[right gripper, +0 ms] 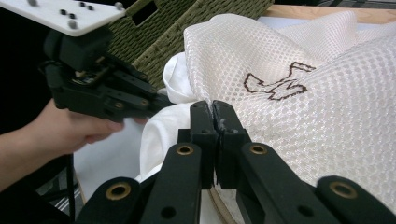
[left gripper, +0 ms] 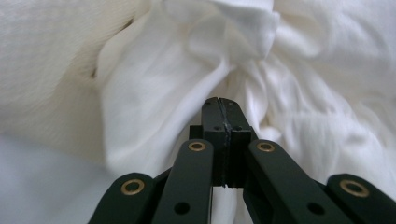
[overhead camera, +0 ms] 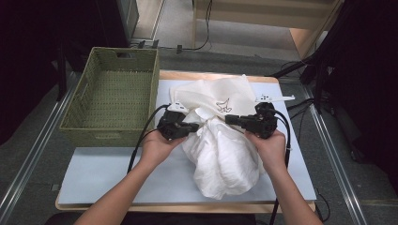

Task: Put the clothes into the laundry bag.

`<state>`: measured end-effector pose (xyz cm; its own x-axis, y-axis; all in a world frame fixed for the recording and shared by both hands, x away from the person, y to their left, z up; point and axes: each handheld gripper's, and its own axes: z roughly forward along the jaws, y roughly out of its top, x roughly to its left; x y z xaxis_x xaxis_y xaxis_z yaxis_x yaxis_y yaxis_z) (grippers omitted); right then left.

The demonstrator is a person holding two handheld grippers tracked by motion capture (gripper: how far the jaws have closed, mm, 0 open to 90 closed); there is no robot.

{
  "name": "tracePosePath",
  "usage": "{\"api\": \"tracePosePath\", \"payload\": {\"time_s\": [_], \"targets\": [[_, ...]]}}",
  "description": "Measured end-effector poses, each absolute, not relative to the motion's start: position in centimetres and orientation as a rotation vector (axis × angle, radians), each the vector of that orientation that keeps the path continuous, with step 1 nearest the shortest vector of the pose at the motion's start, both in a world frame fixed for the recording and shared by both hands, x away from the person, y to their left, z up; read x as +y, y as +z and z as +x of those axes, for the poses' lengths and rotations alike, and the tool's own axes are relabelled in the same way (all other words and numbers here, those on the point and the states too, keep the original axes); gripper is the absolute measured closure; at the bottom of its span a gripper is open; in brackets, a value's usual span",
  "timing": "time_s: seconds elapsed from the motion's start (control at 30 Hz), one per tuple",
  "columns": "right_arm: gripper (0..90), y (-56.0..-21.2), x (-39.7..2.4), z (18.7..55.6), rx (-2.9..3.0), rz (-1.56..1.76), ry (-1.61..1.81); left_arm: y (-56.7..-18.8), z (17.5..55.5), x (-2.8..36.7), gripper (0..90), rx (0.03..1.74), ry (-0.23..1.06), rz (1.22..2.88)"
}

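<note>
Black left gripper (overhead camera: 190,127) and right gripper (overhead camera: 231,119) with brass rivets, trailing black cables.

The white cloth bundle (overhead camera: 220,150) is filling the space between both grippers; the woven basket (overhead camera: 112,93) is blocking beyond the left gripper (overhead camera: 190,127)

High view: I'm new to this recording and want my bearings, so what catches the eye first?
A big rumpled white cloth heaped mid-table, its mesh top bearing a small brown outline drawing. The left tool and right tool meet at its bunched middle from either side, jaws shut. A green woven basket stands at the table's left.
</note>
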<state>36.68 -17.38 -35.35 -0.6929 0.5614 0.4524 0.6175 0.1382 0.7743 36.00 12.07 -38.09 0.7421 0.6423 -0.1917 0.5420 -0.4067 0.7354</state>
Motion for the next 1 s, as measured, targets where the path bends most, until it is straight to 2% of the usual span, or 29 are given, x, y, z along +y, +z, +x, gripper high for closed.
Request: {"api": "tracePosePath", "payload": {"time_s": [0.23,0.37,0.7,0.9,1.0], "targets": [[89.6,-35.4,-17.4,36.8,-2.325,-1.207,-1.626,-38.8,35.8,15.3,90.0,0.985,0.170,2.070],[89.6,-35.4,-17.3,36.7,-2.332,-1.203,-1.621,-39.3,36.7,15.5,90.0,1.020,0.186,2.065],[89.6,-35.3,-17.5,36.8,-2.329,-1.204,-1.624,-40.5,38.8,11.5,90.0,1.054,0.225,2.053],[89.6,-35.3,-17.6,36.8,-2.322,-1.218,-1.629,-40.3,39.1,8.7,90.0,0.935,0.194,1.986],[89.6,-35.2,-17.7,36.8,-2.319,-1.221,-1.629,-40.2,39.1,6.9,90.0,0.885,0.180,2.009]]}}
